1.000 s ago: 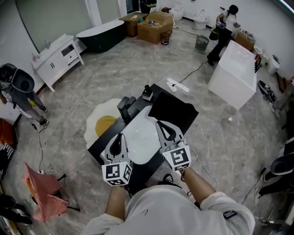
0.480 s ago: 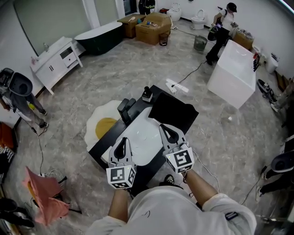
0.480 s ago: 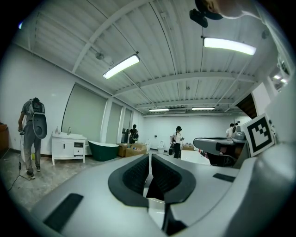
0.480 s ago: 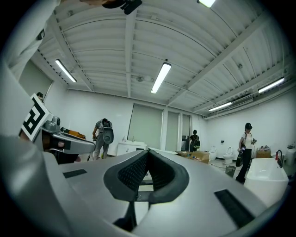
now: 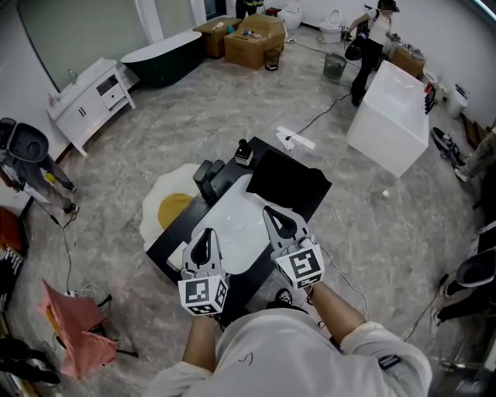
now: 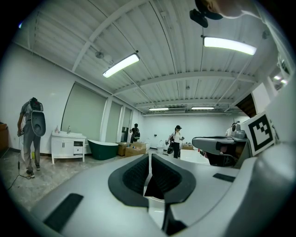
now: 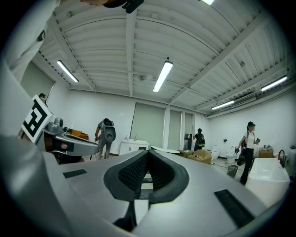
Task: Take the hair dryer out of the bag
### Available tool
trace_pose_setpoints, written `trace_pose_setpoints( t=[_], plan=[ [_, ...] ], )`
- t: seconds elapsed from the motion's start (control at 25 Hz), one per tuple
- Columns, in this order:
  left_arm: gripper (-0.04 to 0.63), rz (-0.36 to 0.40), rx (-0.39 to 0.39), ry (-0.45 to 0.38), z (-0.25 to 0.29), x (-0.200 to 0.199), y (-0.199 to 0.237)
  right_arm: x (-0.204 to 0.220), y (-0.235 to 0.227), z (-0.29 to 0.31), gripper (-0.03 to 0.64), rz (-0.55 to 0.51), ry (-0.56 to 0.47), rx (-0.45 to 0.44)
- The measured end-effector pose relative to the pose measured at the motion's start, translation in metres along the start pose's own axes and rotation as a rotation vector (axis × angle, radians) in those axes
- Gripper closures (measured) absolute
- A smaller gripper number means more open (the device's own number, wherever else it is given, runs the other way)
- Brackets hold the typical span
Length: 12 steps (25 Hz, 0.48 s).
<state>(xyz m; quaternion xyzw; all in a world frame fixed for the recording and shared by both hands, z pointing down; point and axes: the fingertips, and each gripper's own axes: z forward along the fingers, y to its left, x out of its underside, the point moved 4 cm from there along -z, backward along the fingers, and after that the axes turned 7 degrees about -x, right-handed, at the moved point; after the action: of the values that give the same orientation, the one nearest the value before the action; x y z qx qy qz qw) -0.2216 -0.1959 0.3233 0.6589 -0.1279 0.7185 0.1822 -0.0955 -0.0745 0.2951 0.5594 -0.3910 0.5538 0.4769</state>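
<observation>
The 2 grippers hang level over the tabletop [image 5: 172, 239]. The left gripper [image 5: 206, 235] and right gripper [image 5: 275, 213] each have jaws clenched on nothing. A black bag [image 5: 291, 182] lies flat just beyond the right jaws. A white flat item [image 5: 236, 225] lies between both. The hair dryer cannot be made out.

Bare studio hall fitted like a bathroom showroom, dark green bathtub [image 5: 163, 60] and white vanity cabinet [image 5: 89, 99] far ahead-left of the left gripper [image 5: 206, 234], toilet [image 5: 333, 17] and cardboard boxes [image 5: 252, 43] beyond, marble-look floor [image 5: 232, 116], tube lights [image 6: 121, 65] overhead.
</observation>
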Motion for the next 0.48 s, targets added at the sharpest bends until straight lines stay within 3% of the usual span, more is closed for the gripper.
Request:
trace_pose_setpoints(
  t=[0.48],
  plan=[
    [0.561,0.003,0.001,0.01,-0.001,0.0036,-0.003,0.0016,-0.0014,-0.0049,0.618,-0.005,0.004,-0.003]
  ],
)
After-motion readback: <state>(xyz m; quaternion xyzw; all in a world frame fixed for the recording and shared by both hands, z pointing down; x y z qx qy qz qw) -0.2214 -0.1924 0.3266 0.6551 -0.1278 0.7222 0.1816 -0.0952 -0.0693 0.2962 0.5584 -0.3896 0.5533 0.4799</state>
